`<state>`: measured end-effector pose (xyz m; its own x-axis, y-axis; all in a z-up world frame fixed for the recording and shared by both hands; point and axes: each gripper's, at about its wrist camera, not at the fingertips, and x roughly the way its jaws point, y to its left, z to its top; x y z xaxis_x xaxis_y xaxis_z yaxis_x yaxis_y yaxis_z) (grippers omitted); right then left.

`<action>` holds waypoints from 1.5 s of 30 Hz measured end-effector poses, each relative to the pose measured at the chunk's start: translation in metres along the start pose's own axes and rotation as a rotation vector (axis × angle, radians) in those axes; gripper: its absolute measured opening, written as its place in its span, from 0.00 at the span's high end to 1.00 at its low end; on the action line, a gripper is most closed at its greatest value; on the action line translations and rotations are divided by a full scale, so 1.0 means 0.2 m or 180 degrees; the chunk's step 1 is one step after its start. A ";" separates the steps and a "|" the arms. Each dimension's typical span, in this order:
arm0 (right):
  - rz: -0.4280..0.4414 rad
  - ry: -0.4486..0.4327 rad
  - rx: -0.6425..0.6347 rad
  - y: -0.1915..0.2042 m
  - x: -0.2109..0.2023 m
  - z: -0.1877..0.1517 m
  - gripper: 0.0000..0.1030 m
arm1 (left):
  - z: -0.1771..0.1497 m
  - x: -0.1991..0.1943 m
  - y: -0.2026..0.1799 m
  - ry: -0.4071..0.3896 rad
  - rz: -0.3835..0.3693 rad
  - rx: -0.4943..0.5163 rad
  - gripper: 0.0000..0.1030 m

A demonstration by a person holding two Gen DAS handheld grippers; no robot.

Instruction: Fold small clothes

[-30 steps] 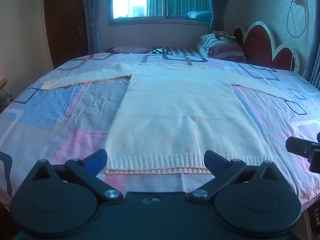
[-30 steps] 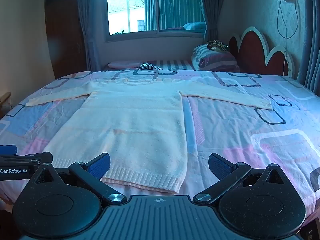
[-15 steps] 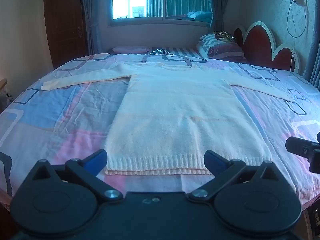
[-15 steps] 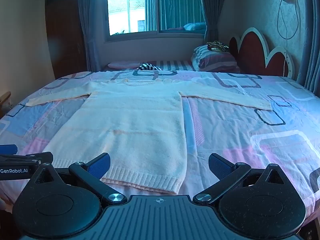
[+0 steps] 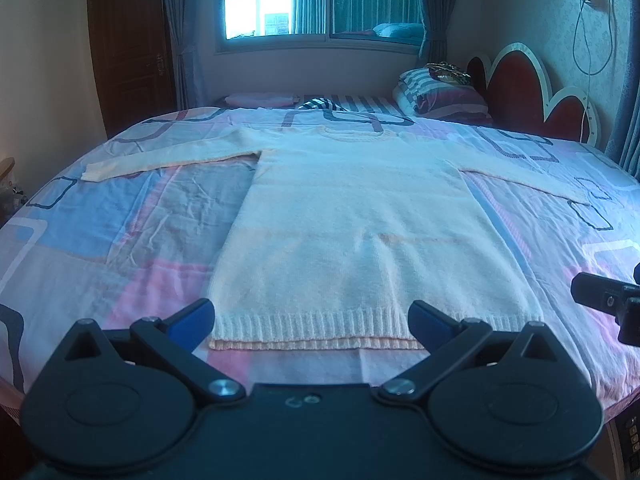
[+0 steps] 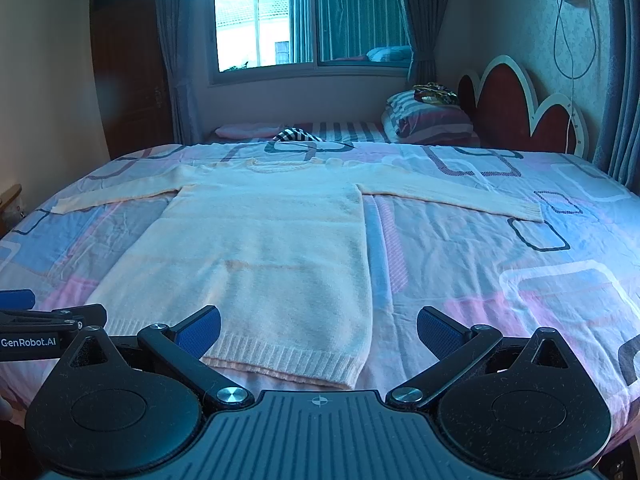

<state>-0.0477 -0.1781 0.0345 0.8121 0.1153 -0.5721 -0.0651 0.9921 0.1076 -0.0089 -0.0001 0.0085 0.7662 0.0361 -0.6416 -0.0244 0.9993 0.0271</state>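
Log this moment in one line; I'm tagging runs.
stage: pre-grasp | sweater: flat on bed, unfolded | left tool: open | right tool: open

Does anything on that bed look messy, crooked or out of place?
Nothing stands out. The cream sweater lies flat on the patterned bedsheet, sleeves spread to both sides, hem nearest the cameras. The sheet is only lightly creased. Both the left tool and right tool are open and hold nothing.
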 end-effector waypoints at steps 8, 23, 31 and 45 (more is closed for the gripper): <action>0.0013 -0.0001 -0.0020 0.00 0.00 0.00 0.00 | 0.00 0.00 -0.01 -0.0005 0.0009 -0.0015 0.01; 0.0017 -0.0005 -0.0025 0.00 0.01 0.00 0.00 | 0.00 0.00 -0.02 -0.0006 0.0007 -0.0003 0.01; -0.0061 -0.0026 0.0016 -0.05 0.03 0.05 0.00 | 0.06 0.06 -0.04 0.0001 -0.0021 0.0006 0.01; -0.0343 -0.0037 0.0188 -0.23 0.23 0.20 0.00 | 0.24 0.30 -0.11 0.0030 -0.0105 0.0085 0.01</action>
<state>0.0155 -0.2201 0.0358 0.8192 0.0074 -0.5735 0.0569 0.9939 0.0940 0.0684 -0.0207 0.0056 0.7603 0.0034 -0.6496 0.0180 0.9995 0.0263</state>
